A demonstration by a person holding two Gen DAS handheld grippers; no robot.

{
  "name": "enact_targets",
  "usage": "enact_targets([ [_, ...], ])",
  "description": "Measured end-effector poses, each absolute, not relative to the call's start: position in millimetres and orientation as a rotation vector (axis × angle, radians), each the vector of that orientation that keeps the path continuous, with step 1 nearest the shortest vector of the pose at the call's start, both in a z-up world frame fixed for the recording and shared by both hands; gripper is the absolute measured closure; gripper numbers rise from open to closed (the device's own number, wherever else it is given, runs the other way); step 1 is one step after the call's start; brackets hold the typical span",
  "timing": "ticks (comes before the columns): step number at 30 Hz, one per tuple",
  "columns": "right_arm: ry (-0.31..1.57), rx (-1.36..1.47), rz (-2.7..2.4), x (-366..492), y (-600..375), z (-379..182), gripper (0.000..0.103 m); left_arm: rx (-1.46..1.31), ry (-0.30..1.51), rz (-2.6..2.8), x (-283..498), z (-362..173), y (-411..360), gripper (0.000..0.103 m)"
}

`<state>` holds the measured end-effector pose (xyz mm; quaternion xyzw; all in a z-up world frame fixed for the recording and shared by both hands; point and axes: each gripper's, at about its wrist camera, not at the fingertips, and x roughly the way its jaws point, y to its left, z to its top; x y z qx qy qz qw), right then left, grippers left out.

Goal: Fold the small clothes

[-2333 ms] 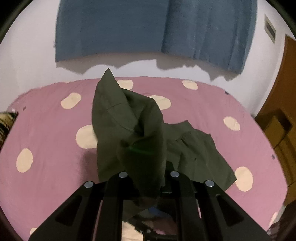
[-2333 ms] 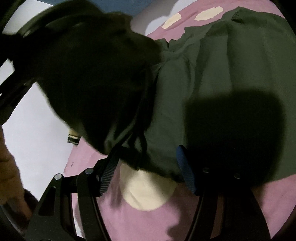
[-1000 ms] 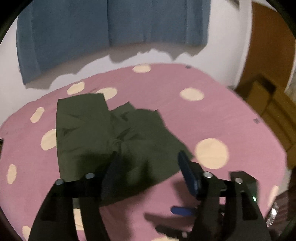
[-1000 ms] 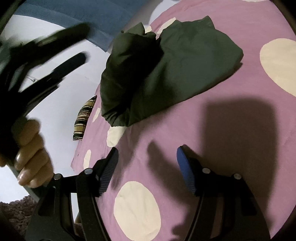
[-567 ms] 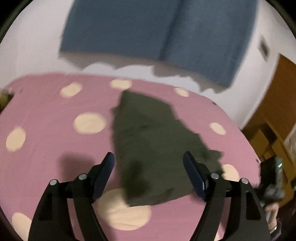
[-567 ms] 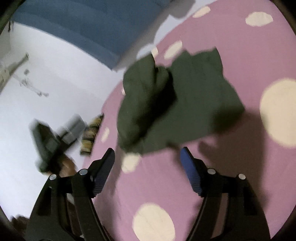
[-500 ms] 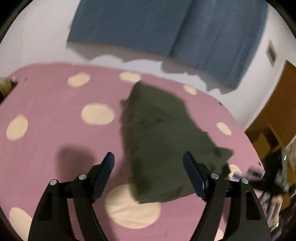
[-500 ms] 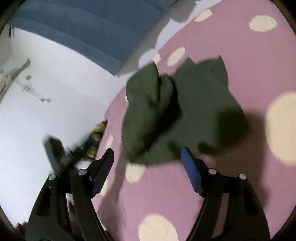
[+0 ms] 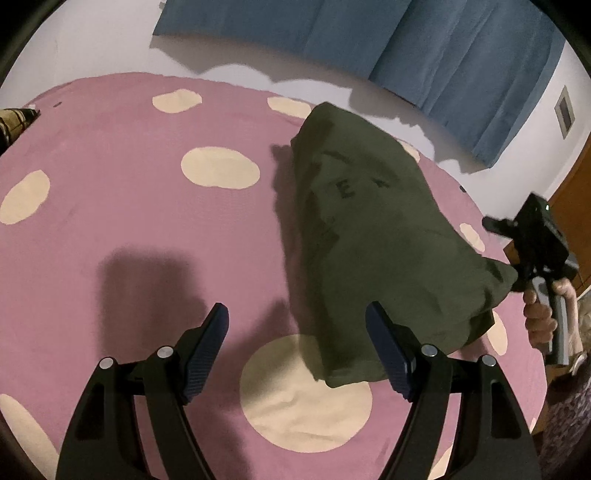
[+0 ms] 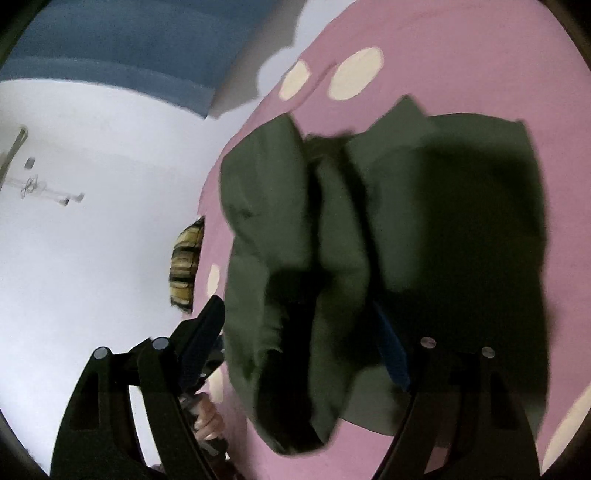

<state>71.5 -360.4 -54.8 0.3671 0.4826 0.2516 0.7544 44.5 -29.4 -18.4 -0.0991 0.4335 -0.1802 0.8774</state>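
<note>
Pink spotted bedsheet (image 9: pixel 129 206), green garment (image 9: pixel 369 236) dropped, both tongs (image 9: pixel 297 347) (image 10: pixel 299 339) newly spread, empty.

A pink bedsheet (image 9: pixel 129 221) with large cream dots (image 9: pixel 219 167) covers the surface. Behind its far edge rises a white wall (image 9: pixel 92 40), and a blue curtain (image 9: pixel 369 33) hangs on it, casting a ragged shadow below. At the far left edge lies a striped yellow-and-black item (image 10: pixel 184 266), possibly a cushion. On the far right stands brown wooden furniture (image 9: pixel 580 184).
</note>
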Motion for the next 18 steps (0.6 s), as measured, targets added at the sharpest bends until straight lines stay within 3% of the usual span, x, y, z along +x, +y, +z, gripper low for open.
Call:
enact_targets([
  [5,1.17,0.631,0.575,91,-330,-51,0.025,-0.212,0.921,-0.381,51,-28,-31,0.027],
  [6,1.193,0.582,0.565,93,-322,-52,0.029,-0.215,0.923,-0.382,51,-30,-31,0.027],
  [10,1.209,0.379,0.521,94,-295,-46,0.074,-0.205,0.926,-0.384,53,-33,-31,0.027],
  [13,1.168,0.362,0.485,86,-292,-36,0.084,-0.218,0.932,-0.381,53,-33,-29,0.027],
  [18,1.058,0.333,0.487,64,-287,-4,0.092,-0.23,0.924,-0.375,52,-27,-25,0.027],
])
